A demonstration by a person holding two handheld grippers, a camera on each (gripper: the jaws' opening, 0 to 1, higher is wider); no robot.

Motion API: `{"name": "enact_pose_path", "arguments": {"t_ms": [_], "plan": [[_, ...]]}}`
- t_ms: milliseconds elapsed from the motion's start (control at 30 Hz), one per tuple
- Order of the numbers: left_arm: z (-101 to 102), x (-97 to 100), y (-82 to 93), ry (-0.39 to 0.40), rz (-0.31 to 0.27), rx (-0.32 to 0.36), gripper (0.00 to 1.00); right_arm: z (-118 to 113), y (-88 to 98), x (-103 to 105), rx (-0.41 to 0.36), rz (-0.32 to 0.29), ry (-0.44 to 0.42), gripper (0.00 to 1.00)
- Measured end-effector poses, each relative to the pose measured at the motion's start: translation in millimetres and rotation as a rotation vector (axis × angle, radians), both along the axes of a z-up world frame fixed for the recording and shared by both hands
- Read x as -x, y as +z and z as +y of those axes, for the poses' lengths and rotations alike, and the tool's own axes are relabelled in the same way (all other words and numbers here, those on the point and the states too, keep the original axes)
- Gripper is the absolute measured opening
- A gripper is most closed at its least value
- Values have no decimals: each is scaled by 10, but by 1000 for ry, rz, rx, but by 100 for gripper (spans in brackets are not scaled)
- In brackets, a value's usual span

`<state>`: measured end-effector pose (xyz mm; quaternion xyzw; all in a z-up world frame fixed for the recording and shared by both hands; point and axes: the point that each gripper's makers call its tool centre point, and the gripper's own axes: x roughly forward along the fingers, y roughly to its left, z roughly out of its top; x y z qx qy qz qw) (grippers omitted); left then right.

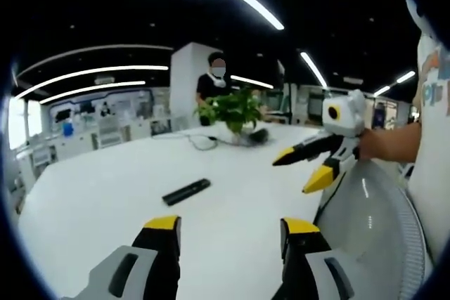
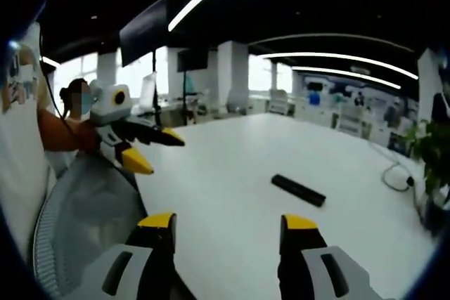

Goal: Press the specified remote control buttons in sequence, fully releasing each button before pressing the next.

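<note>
Remote control (image 1: 186,191), a slim black bar, lies flat on the white table (image 1: 91,194), out in the open with bare tabletop all around it and nothing covering it. In the left gripper view its long axis runs diagonally, lower-left to upper-right; in the right gripper view the same remote control (image 2: 298,190) slants from upper-left down to lower-right. Which end is its front cannot be told. Farther back stand a potted green plant (image 1: 235,109) and a loose cable (image 1: 200,140), well apart from the remote. A grey mesh chair back (image 1: 380,223) rises at the table edge. Left gripper (image 1: 232,233) hangs above the table with jaws spread wide, holding nothing; right gripper (image 2: 228,230) is likewise parted and empty, well short of the remote.
</note>
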<state>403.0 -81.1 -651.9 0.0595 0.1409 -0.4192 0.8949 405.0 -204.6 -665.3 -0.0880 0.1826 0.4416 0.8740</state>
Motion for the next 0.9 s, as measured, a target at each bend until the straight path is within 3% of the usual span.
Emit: {"name": "enact_pose_path", "arguments": {"t_ms": [900], "plan": [[0, 25, -17, 0, -2, -11, 57, -27, -9, -9, 40, -38, -23, 60]]}}
